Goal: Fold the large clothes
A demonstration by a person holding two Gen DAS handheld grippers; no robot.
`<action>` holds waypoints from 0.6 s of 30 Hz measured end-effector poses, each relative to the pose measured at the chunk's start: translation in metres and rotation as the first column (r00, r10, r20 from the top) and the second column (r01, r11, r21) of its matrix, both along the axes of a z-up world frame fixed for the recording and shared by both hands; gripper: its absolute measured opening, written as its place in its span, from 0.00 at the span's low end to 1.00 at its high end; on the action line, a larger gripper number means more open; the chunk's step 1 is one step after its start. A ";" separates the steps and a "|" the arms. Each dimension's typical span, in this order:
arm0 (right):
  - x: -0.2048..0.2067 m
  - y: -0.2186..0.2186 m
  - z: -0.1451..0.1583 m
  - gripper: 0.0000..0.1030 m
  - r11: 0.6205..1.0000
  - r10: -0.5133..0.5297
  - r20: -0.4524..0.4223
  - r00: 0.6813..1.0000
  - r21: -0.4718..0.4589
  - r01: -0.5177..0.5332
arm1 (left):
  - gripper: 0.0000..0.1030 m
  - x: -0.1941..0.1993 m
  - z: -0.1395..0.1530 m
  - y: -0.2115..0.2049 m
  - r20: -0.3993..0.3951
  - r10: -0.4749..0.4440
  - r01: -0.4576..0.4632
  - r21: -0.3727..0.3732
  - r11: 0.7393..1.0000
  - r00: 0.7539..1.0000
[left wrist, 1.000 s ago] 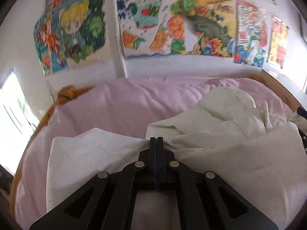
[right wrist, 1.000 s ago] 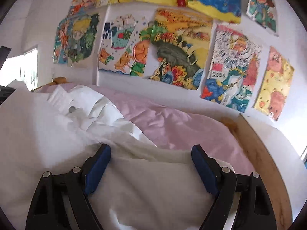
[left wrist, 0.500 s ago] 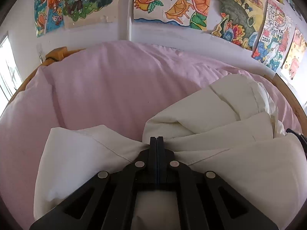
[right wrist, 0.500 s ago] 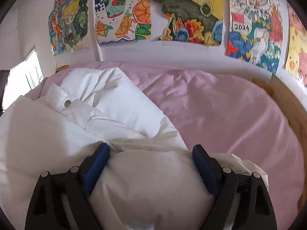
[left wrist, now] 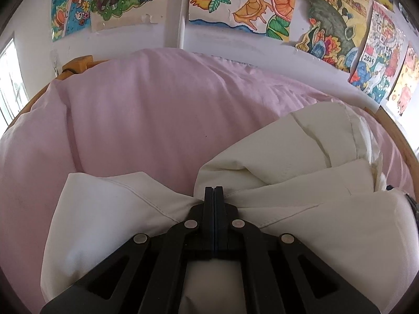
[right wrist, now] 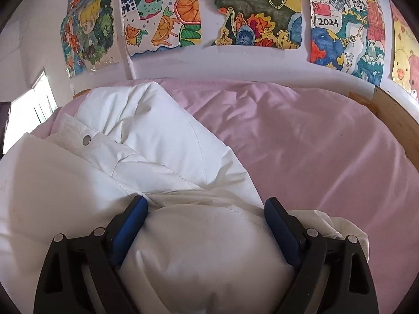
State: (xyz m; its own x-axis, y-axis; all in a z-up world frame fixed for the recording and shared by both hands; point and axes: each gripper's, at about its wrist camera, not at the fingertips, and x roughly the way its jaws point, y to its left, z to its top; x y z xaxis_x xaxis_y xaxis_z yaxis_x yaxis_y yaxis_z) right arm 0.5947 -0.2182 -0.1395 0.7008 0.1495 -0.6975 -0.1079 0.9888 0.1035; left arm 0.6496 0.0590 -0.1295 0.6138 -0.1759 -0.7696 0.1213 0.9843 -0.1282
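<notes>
A puffy white jacket [left wrist: 301, 144] lies in folds on a bed covered with a pink sheet [left wrist: 144, 110]. My left gripper [left wrist: 214, 191] is shut on a pinch of the jacket's edge, and the cloth gathers into creases at its tips. In the right wrist view the jacket [right wrist: 157, 136] shows a metal snap button [right wrist: 86, 139] on its front band. My right gripper [right wrist: 206, 202] holds a thick puffed fold between its blue pads [right wrist: 131, 225]. The fold fills the whole gap and touches both pads while the jaws are opening.
The pink sheet [right wrist: 314, 144] stretches beyond the jacket to a white wall hung with coloured drawings [right wrist: 251, 13]. A wooden bed frame [right wrist: 392, 115] runs along the right side, and its corner post [left wrist: 78, 64] is at the far left. A bright window [left wrist: 10, 86] is at the left.
Both grippers have come down toward the bed with the jacket, so the wall drawings have slid up in both views. The right jaws stand slightly wider around the fold.
</notes>
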 end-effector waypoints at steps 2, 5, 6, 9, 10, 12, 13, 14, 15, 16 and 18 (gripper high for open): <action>-0.005 -0.001 0.012 0.87 1.000 0.001 0.016 1.000 -0.004 -0.001 | 0.00 -0.005 0.013 0.004 0.009 -0.002 0.003 -0.021 1.000 1.000; -0.026 -0.009 0.042 0.87 1.000 -0.012 0.083 0.997 0.006 0.012 | 0.00 -0.022 0.041 0.016 0.061 -0.002 0.006 -0.058 0.998 0.998; -0.033 -0.011 0.050 0.88 1.000 -0.015 0.101 0.995 0.013 0.013 | 0.00 -0.029 0.051 0.021 0.078 -0.004 0.009 -0.063 0.998 0.997; -0.060 -0.021 0.079 0.88 0.999 -0.037 0.142 0.989 0.036 0.033 | 0.00 -0.056 0.076 0.032 0.125 -0.011 0.017 -0.051 0.999 0.992; -0.071 -0.023 0.085 0.88 0.999 -0.036 0.145 0.989 0.042 0.030 | 0.00 -0.068 0.082 0.037 0.135 -0.014 0.021 -0.052 0.998 0.991; -0.090 -0.017 0.089 0.88 1.000 -0.007 0.144 0.990 0.029 0.003 | 0.00 -0.087 0.085 0.040 0.137 -0.034 0.043 -0.058 0.997 0.990; -0.098 -0.011 0.085 0.89 1.000 0.006 0.142 0.990 0.023 -0.009 | 0.00 -0.094 0.084 0.039 0.135 -0.042 0.049 -0.054 0.997 0.990; -0.102 -0.004 0.079 0.89 1.000 0.021 0.126 0.992 0.020 -0.024 | 0.00 -0.101 0.081 0.036 0.133 -0.054 0.060 -0.041 0.997 0.990; -0.103 0.005 0.070 0.89 0.999 0.041 0.100 0.994 0.008 -0.042 | 0.01 -0.107 0.076 0.030 0.132 -0.072 0.074 -0.012 0.997 0.989; -0.104 0.012 0.064 0.90 0.999 0.041 0.094 0.995 -0.017 -0.039 | 0.01 -0.111 0.071 0.026 0.132 -0.075 0.074 0.018 0.997 0.988; -0.102 0.021 0.052 0.94 0.999 0.014 0.103 0.995 -0.043 -0.009 | 0.01 -0.110 0.060 0.022 0.127 -0.066 0.063 0.031 0.998 0.990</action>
